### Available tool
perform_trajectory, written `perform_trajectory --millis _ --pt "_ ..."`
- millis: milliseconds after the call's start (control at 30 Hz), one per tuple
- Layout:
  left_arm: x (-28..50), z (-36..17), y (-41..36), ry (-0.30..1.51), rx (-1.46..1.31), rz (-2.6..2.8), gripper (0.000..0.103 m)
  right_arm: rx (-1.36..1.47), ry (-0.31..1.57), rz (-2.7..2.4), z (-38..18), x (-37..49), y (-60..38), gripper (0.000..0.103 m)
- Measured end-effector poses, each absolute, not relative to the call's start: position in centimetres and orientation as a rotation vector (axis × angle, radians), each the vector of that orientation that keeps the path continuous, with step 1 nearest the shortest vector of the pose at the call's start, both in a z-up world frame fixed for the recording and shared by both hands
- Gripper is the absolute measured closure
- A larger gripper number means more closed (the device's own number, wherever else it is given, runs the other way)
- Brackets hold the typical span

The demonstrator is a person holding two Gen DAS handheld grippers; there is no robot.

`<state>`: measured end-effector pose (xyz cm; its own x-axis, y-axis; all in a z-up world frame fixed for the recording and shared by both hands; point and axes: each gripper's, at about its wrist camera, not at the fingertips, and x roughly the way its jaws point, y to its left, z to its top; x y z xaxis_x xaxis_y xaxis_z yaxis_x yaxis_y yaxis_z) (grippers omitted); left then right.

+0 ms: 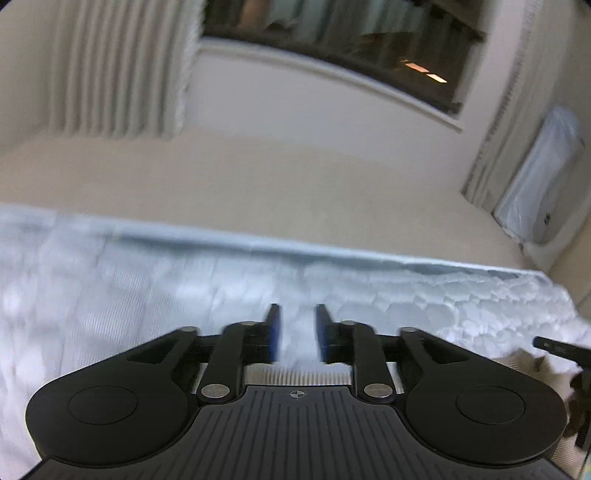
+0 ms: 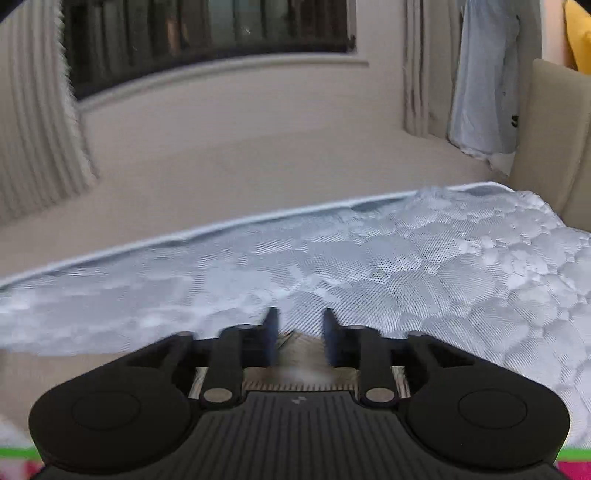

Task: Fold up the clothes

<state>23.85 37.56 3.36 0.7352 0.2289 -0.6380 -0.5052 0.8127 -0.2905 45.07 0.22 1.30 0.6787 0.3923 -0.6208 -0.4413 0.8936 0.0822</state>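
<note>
While both views smear with blur, I see my left tongs (image 1: 297, 334) parted and empty above the pale quilted mattress (image 1: 147, 295). My right tongs (image 2: 300, 338) are parted too, with nothing pinched; a beige cloth (image 2: 299, 350) (too blurred to identify) lies just beneath and behind their tips. Beyond the mattress stand a cream wall (image 2: 240, 147), a dark window (image 2: 207, 33) and curtains (image 1: 118, 66).

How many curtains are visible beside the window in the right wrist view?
2: one curtain hangs left of the window, the other curtain right of it. Parts are cut off by the frame.
</note>
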Motion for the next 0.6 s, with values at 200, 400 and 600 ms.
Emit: perform_trajectory --millis 200,400,600 --pt "21.6 -1.3 38.9 0.806 -0.762 0.421 0.058 0.035 0.665 0.488 4.1 38.9 -6.8 0.06" --pt "22.6 -4.9 36.9 0.854 -0.825 0.468 0.05 0.164 0.625 0.465 5.9 33.5 -14.4 0.052" --pt "25.8 0.4 32.8 0.791 -0.443 0.532 0.102 0.372 0.527 0.376 4.3 30.5 -22.1 0.046"
